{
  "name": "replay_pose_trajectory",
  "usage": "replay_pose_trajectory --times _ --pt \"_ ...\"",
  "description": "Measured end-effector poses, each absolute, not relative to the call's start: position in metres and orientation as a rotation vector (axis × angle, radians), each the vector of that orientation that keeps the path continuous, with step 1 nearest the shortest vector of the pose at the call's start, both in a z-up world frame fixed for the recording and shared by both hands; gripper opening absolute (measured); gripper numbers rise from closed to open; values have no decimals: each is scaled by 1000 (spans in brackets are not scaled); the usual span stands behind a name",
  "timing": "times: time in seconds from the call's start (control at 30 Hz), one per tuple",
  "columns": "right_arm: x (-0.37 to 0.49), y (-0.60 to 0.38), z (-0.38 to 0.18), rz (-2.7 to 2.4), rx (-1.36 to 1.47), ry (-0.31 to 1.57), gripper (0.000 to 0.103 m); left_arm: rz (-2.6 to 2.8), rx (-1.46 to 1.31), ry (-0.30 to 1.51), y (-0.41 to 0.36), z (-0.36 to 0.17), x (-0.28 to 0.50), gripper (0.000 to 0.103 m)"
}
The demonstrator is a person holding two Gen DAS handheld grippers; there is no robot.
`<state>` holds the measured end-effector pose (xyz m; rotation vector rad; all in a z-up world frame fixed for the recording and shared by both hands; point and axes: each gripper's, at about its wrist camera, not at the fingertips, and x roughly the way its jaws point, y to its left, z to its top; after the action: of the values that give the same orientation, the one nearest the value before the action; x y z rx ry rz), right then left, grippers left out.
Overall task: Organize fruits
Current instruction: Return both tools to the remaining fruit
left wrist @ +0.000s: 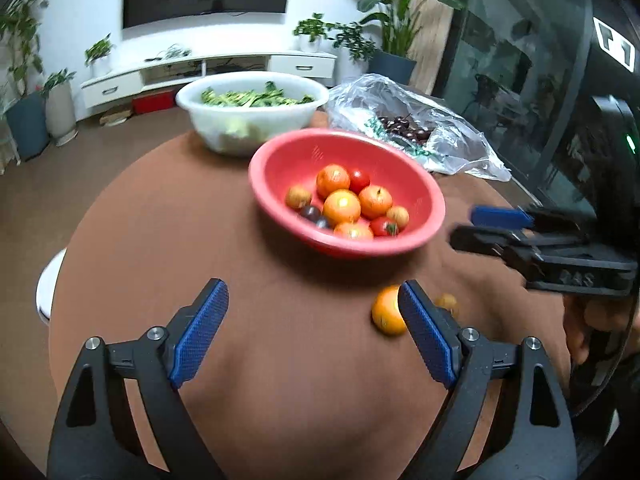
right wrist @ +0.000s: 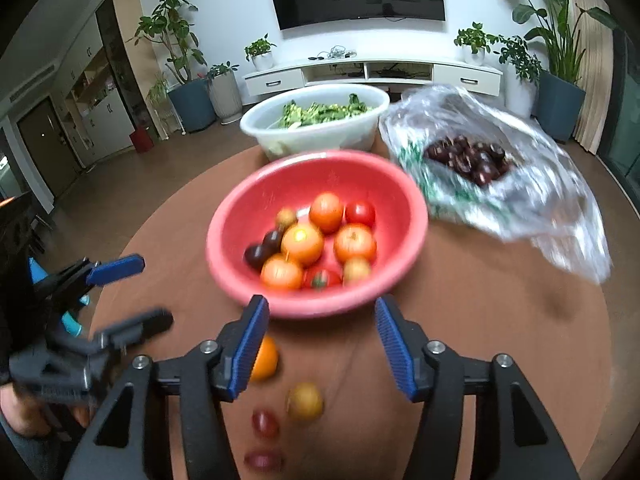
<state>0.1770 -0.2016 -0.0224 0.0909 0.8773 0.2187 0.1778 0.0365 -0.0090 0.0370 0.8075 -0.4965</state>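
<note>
Left wrist view: left tongs [left wrist: 312, 330] gape wide with nothing between the pads, only bare brown counter [left wrist: 160, 240]. A loose orange [left wrist: 385, 316] lies on the counter just outside the right-hand pad, partly hidden behind it; a small yellowish fruit [left wrist: 447, 302] peeks out just past that finger. So the orange is off to the tongs' right, not in the gap. The red bowl [left wrist: 424, 216], holding oranges, tomatoes and small dark fruit, sits further ahead. Right tongs [left wrist: 466, 226] come in from the right edge, part open, holding nothing, just beside the bowl rim.

Right wrist view: right tongs [right wrist: 320, 344] stand part open and empty, the red bowl's near rim just ahead of the tips. The orange [right wrist: 265, 358] sits behind the left-hand pad, outside the gap. The yellowish fruit [right wrist: 305, 401] and a small red fruit [right wrist: 265, 423] lie between the fingers but nearer the camera than the tips; both blurred. Left tongs [right wrist: 150, 292] show at the left, open.

Judgement: round fruit, no long axis to align. The orange lies between the two tongs, near both; either must shift sideways to straddle it.
</note>
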Motion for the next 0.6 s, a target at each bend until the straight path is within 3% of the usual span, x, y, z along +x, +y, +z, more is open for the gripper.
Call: replay_pose_trajectory --times 0.43,0.6 --pt "95 -167 -74 252 63 1004 61 -498 22 871 40 -41 92 88" --pt "97 -158 -81 248 40 1012 56 -503 14 876 40 -44 84 88"
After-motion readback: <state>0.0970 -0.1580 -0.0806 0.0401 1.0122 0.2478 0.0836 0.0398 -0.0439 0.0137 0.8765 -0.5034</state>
